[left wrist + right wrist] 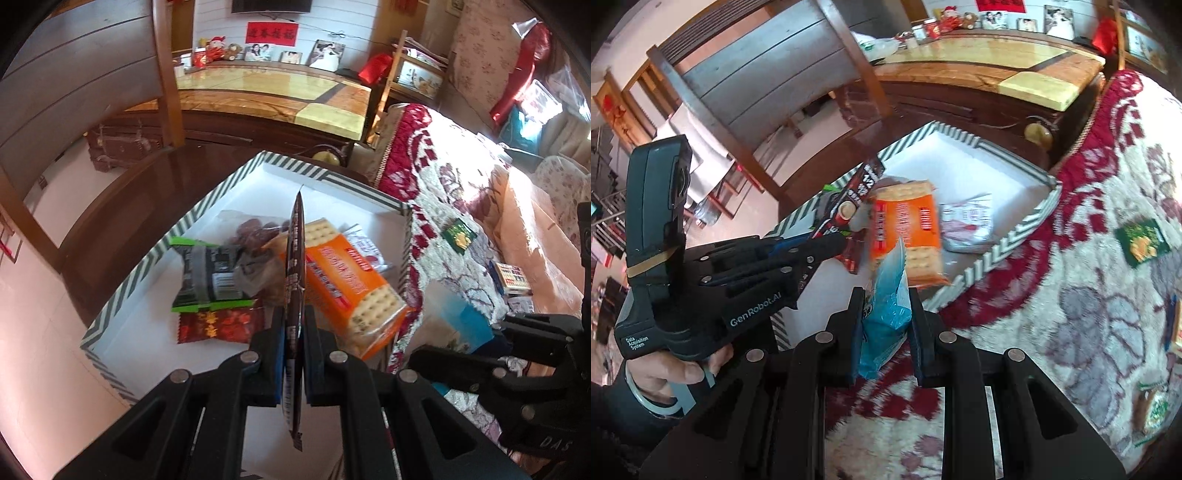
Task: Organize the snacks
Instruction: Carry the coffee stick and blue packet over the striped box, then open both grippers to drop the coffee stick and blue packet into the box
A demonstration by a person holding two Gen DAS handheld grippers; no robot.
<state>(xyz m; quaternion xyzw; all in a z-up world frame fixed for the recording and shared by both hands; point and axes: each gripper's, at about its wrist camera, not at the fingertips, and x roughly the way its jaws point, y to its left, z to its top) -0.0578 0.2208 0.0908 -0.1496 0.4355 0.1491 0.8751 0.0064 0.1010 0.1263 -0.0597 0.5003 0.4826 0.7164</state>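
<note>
Both tongs are clamped: left tongs (293,354) hold a dark sachet (295,266) edge-on directly over the striped box (147,273) at frame centre, right tongs (884,332) grip a blue packet (886,295) just short of its rim.

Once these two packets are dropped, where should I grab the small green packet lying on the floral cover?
Take the green packet by one of its thin side edges, coming from above. It lies flat and alone on the cover, right of the striped box, so the tool must pinch across its width, one finger at each edge. This is a judgement: its thickness is hard to tell.
</note>
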